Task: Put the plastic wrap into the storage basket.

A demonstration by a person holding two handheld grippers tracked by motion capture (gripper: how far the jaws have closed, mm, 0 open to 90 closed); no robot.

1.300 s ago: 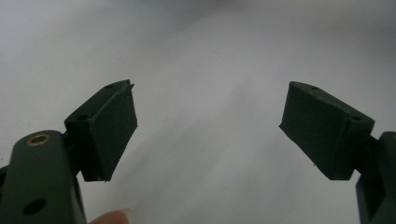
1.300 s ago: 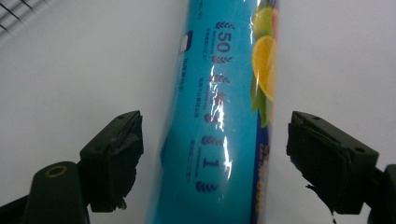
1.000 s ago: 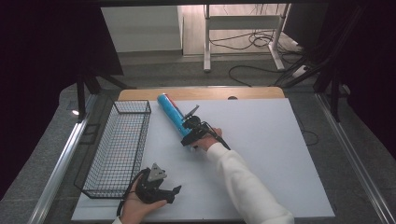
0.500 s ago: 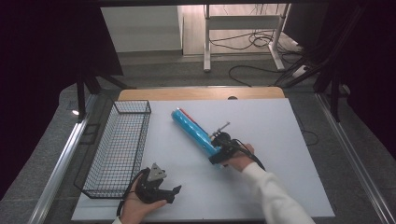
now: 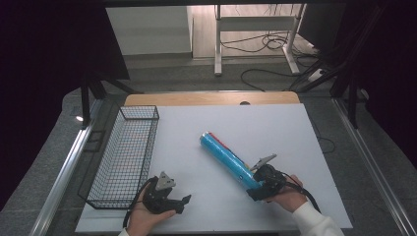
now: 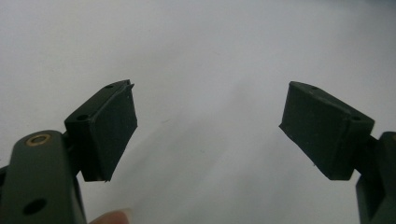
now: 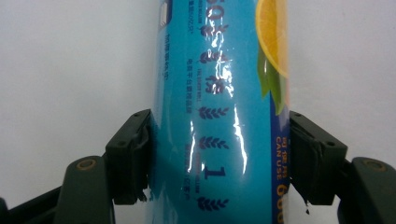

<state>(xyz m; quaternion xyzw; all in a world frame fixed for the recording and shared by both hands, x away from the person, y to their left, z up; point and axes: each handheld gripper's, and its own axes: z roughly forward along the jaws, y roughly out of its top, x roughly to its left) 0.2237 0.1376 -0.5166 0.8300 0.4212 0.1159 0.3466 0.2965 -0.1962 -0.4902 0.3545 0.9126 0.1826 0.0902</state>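
Right of the wire basket [image 5: 125,155], right gripper [image 5: 256,189] clamps a blue cylindrical pack [image 5: 226,157]; left gripper [image 5: 184,202] beside the basket, jaws apart, gripping nothing.

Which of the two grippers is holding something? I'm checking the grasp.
The right gripper, near the table's front right, is shut on the blue tube. The left gripper, by the wire basket, is open on nothing.

one blue tube [image 5: 227,159] is lying on the white table [image 5: 255,128], and one black wire basket [image 5: 124,155] is sitting at its left side. two grippers are showing: the left gripper [image 5: 183,202] and the right gripper [image 5: 254,189]. two hands are holding them, one each.
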